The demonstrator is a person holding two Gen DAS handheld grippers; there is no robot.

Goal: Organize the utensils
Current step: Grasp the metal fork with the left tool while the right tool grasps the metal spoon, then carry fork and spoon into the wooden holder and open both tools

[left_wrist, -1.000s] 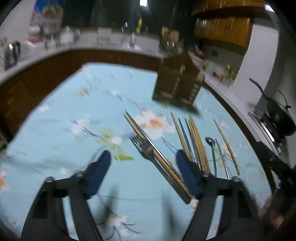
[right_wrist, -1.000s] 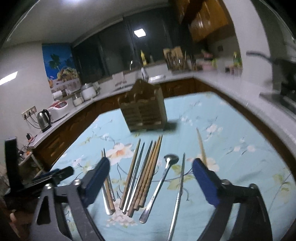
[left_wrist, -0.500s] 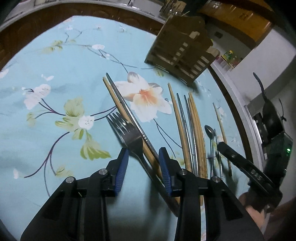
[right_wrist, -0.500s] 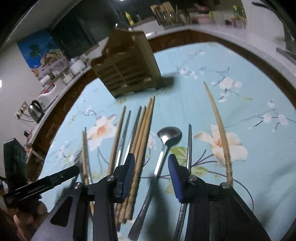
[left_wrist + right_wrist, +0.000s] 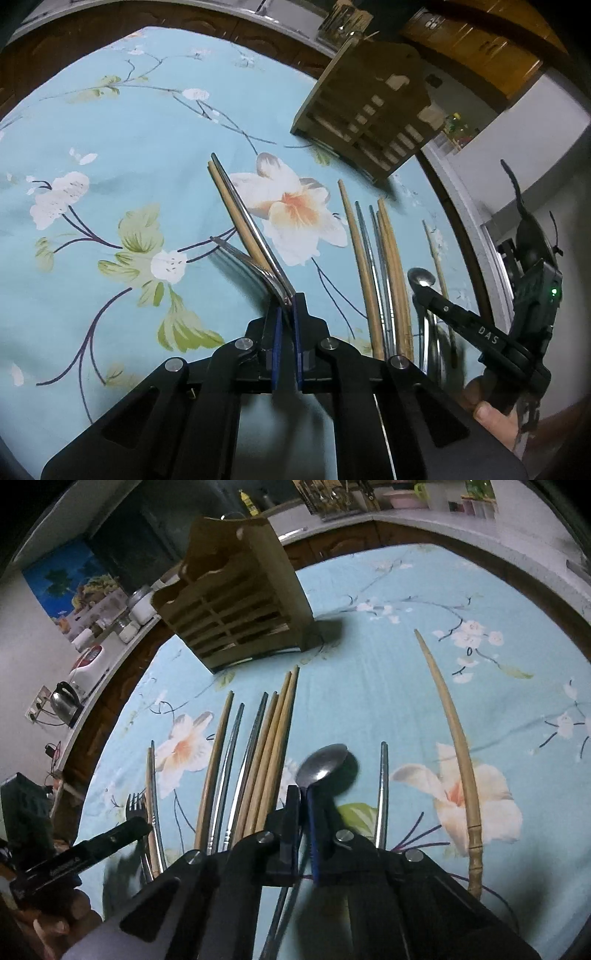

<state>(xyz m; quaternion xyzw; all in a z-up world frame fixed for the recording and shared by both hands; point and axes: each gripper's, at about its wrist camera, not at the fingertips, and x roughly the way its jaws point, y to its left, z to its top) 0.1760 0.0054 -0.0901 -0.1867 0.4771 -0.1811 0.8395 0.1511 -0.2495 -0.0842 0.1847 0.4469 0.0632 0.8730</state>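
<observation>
- On the desk (image 5: 110,122), covered in a light-blue floral cloth, the utensils lie in a rough row in front of a slatted wooden utensil holder (image 5: 236,605).
- The fork (image 5: 255,269) lies at the left end of the row; the left gripper (image 5: 286,317) has just closed its jaws on the fork's neck, so they stand narrow with the metal pinched between the blue pads.
- The spoon (image 5: 323,764) lies right of the middle; the right gripper (image 5: 304,812) has just closed as well, its jaws narrow on the spoon's handle just below the bowl.
- Between the two lie wooden chopsticks (image 5: 275,746) and metal chopsticks (image 5: 231,760); a lone metal chopstick (image 5: 383,786) and a long bamboo chopstick (image 5: 452,738) lie to the right of the spoon.
- Judged from this, the step in hand is the double pick-up: both grasps are made, neither piece clearly lifted.
- The next move calls for raising each piece clear of its neighbours, tipping it upright, and lowering it into a holder compartment without dragging the chopsticks.
</observation>
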